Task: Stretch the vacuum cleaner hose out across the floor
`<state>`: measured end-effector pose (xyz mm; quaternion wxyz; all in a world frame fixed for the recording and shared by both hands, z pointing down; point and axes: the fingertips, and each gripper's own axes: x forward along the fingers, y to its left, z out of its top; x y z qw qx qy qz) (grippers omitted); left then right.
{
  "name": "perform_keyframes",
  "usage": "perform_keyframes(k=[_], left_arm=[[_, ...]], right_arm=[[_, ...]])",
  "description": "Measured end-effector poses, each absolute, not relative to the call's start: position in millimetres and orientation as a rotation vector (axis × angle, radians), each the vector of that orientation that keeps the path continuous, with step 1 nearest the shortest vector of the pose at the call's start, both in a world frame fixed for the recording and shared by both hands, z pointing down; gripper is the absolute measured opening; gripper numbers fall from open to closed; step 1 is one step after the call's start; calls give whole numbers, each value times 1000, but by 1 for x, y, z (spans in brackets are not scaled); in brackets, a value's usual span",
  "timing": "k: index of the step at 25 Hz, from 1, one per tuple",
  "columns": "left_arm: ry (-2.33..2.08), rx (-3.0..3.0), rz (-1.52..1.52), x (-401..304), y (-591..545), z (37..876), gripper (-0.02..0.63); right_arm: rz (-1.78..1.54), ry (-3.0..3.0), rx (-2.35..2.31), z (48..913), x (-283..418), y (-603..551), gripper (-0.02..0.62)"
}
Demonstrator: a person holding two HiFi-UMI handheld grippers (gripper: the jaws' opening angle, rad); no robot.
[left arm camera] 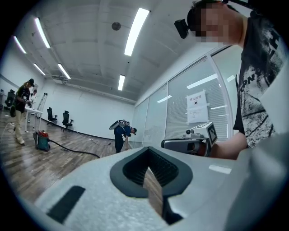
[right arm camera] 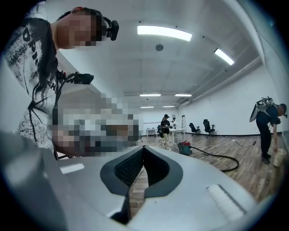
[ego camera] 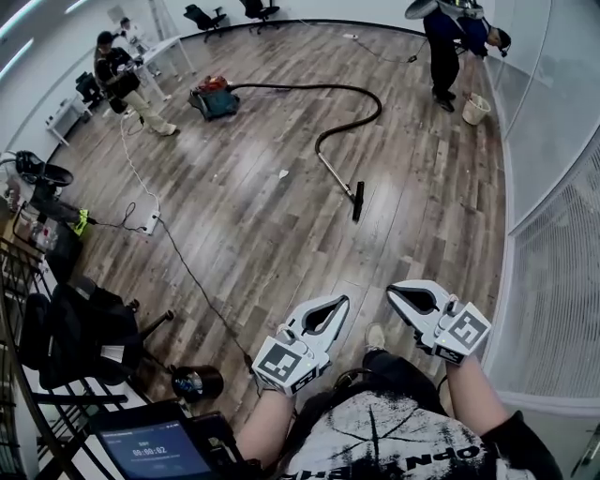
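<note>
Left tongs (ego camera: 339, 302) and right tongs (ego camera: 394, 291) both pressed together, empty, side by side. Vacuum hose (ego camera: 378, 108) lies curved on the floor (ego camera: 234, 206) well ahead of them, untouched.

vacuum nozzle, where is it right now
In the head view the nozzle lies on the wood floor right of centre, ending the hose that curves back to the vacuum cleaner upper left.

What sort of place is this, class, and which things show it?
Probably a large open-plan office or workroom: rolling office chairs stand at the far end, glass partitions line one side, and ceiling strip lights run overhead.
</note>
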<state>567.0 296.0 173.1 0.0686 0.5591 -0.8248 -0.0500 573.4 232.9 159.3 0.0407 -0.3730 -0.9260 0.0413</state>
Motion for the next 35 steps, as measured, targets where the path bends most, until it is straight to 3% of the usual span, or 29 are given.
perform_keyframes(k=[6, 14, 35], left_arm=[[-2550, 1621, -161, 507, 265, 138, 0], [-2631, 1512, -177, 426, 185, 150, 0], [-2527, 1623, -146, 320, 114, 161, 0]], right_arm=[[115, -2810, -1232, 128, 514, 201, 8], [78, -2798, -1381, 151, 436, 115, 8], [215, -2869, -1207, 172, 343, 44, 6]])
